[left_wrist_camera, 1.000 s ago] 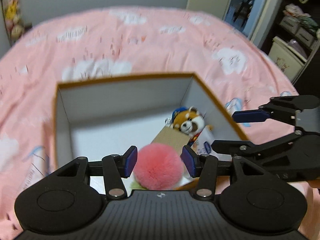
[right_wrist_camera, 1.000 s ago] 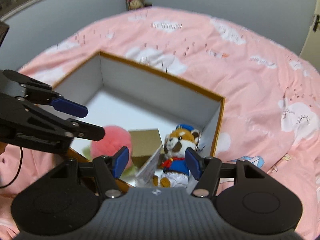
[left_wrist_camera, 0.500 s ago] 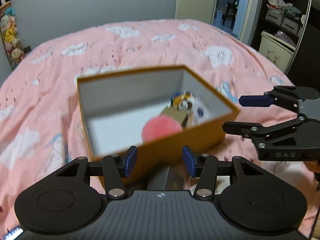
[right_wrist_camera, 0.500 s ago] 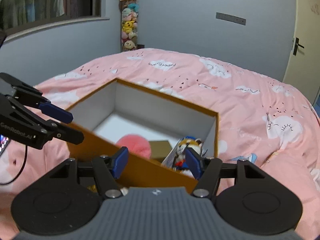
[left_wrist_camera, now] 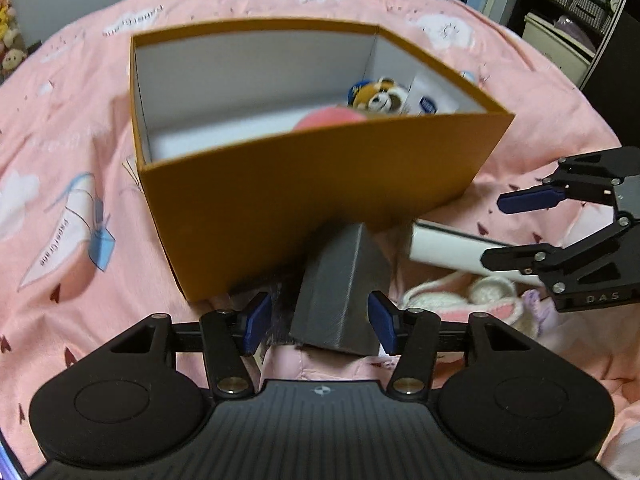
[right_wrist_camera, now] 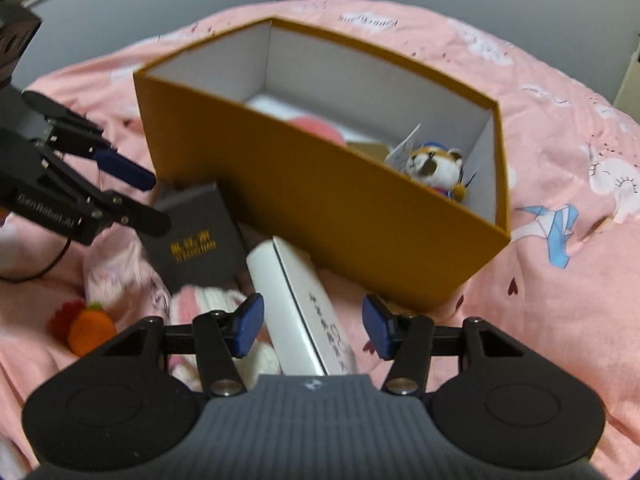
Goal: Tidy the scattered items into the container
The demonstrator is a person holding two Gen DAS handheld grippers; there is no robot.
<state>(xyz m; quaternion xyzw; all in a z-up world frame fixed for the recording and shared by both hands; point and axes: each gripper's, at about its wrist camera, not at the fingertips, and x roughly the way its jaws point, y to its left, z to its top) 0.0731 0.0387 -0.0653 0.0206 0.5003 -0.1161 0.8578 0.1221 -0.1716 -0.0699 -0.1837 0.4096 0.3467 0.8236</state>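
An orange box (left_wrist_camera: 312, 184) with a white inside stands on the pink bed. It holds a pink pompom (left_wrist_camera: 328, 118), a plush animal (left_wrist_camera: 380, 98) and a white packet (left_wrist_camera: 428, 100). In front of its near wall lies a dark grey box (left_wrist_camera: 340, 280) with gold lettering (right_wrist_camera: 196, 236). My left gripper (left_wrist_camera: 320, 320) straddles it, its jaws opening and its pads off the box. Beside it lies a long white box (right_wrist_camera: 304, 300). My right gripper (right_wrist_camera: 312, 326) has it between jaws that are closing, with gaps still showing at both pads.
Pink and white knitted pieces (left_wrist_camera: 460, 296) lie under and beside the two boxes. An orange crocheted toy (right_wrist_camera: 90, 330) sits at the near left. A cable trails from the left gripper (right_wrist_camera: 154, 202). Shelves and baskets stand beyond the bed's far right edge.
Both grippers have drawn back from over the orange box and sunk to the bed in front of it. The dark box and the white box now lie between their fingers.
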